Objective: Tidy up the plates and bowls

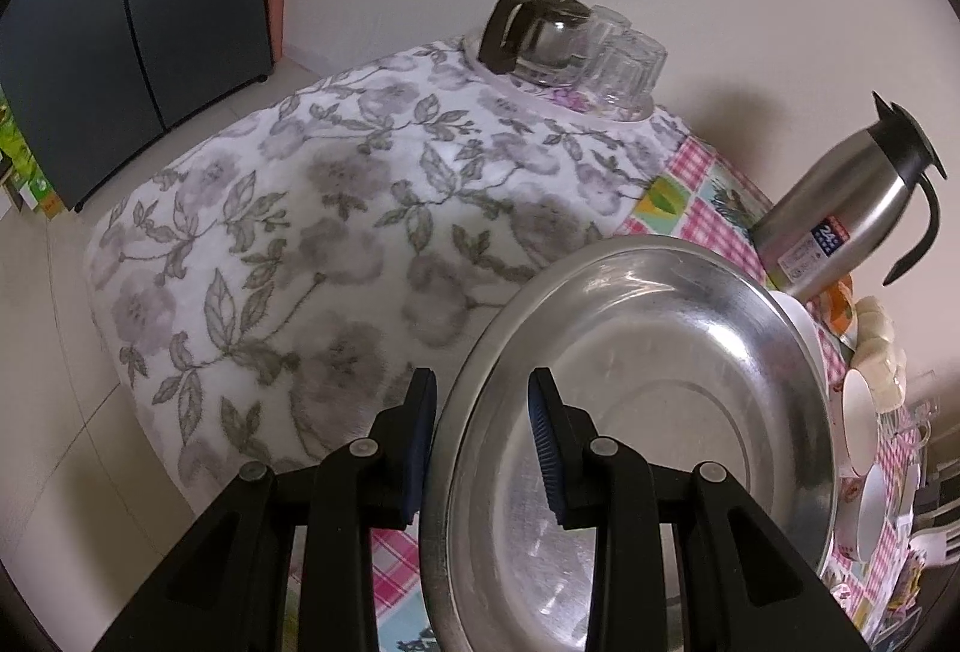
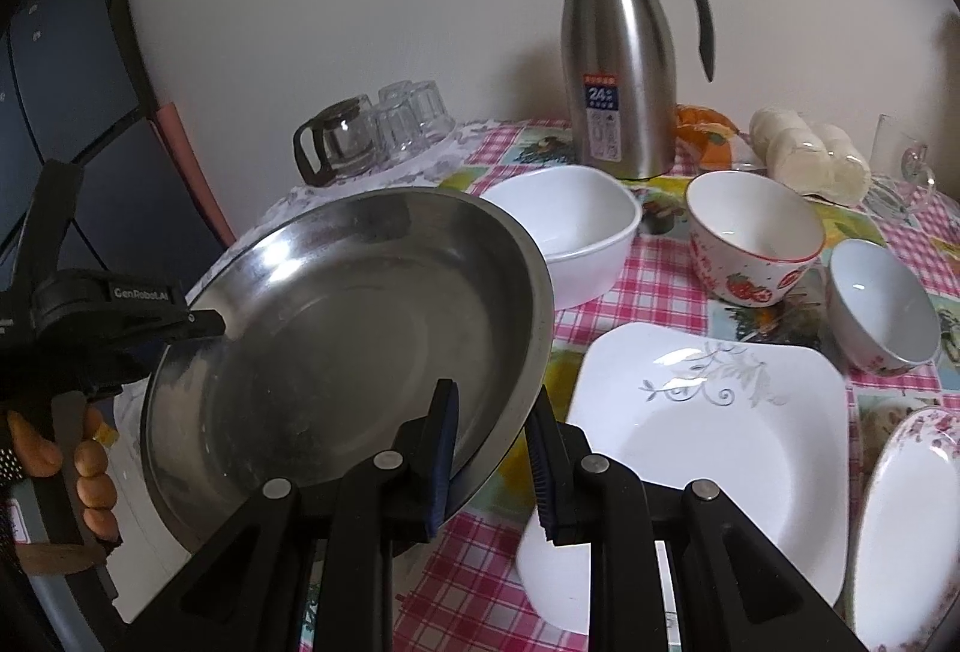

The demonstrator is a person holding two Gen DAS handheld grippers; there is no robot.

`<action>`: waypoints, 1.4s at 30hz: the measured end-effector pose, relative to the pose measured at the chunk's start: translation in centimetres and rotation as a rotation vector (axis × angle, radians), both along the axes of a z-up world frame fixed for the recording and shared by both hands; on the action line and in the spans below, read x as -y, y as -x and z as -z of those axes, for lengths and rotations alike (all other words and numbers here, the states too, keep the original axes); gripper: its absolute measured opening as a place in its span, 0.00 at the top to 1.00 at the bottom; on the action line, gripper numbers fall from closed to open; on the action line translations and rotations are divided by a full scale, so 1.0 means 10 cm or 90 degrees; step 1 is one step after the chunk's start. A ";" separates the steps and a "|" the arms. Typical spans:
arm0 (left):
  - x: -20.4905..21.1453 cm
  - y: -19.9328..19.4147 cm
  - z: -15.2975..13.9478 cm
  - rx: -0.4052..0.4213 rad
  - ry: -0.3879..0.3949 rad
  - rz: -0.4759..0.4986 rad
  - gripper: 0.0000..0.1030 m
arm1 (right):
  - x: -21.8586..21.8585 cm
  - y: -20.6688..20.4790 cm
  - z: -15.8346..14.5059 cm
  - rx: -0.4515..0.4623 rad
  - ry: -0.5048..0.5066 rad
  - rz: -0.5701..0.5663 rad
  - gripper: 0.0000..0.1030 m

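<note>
Held item: steel basin (image 2: 336, 340), big, round, shallow, dull scuffed metal; tilted, clear of the counter (image 2: 648, 292).
Left jaws (image 1: 480, 448): clenched on basin's left rim, one pad inside, one outside.
Right jaws (image 2: 495, 463): clenched on near right rim, same way.
Key relation: basin spans between both hands, rims opposite; neither arm nearer.
Nearby, right: square white plate (image 2: 708, 424), glossy, grey floral print, just beside basin; white bowl (image 2: 570, 232) behind it.
Cloth: pink check oilcloth; floral towel (image 1: 312, 232) to left.
</note>
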State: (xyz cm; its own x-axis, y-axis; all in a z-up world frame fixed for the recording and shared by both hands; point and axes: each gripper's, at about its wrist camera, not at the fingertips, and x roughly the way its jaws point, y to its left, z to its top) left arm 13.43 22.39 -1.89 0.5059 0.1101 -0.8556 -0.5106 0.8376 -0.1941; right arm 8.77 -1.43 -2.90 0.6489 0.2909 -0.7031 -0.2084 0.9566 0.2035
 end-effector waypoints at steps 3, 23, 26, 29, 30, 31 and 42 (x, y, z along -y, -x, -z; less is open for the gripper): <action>0.10 0.00 -0.05 0.005 -0.006 0.006 0.68 | 0.08 0.02 -0.04 0.005 -0.001 0.007 0.77; 1.12 -0.06 -0.35 0.042 -0.041 0.104 0.68 | 1.00 0.16 -0.31 0.037 -0.024 0.088 0.76; 1.33 -0.06 -0.39 0.046 -0.050 0.124 0.68 | 1.15 0.21 -0.36 0.042 -0.027 0.103 0.76; 1.52 -0.05 -0.42 0.055 -0.053 0.150 0.68 | 1.33 0.26 -0.42 0.055 -0.024 0.120 0.76; 1.57 -0.04 -0.43 0.057 -0.053 0.157 0.68 | 1.38 0.28 -0.44 0.058 -0.025 0.125 0.76; 1.66 -0.04 -0.44 0.060 -0.054 0.168 0.68 | 1.46 0.30 -0.46 0.063 -0.029 0.132 0.76; 2.28 -0.02 -0.40 0.059 -0.065 0.239 0.68 | 2.01 0.48 -0.57 0.077 -0.023 0.182 0.76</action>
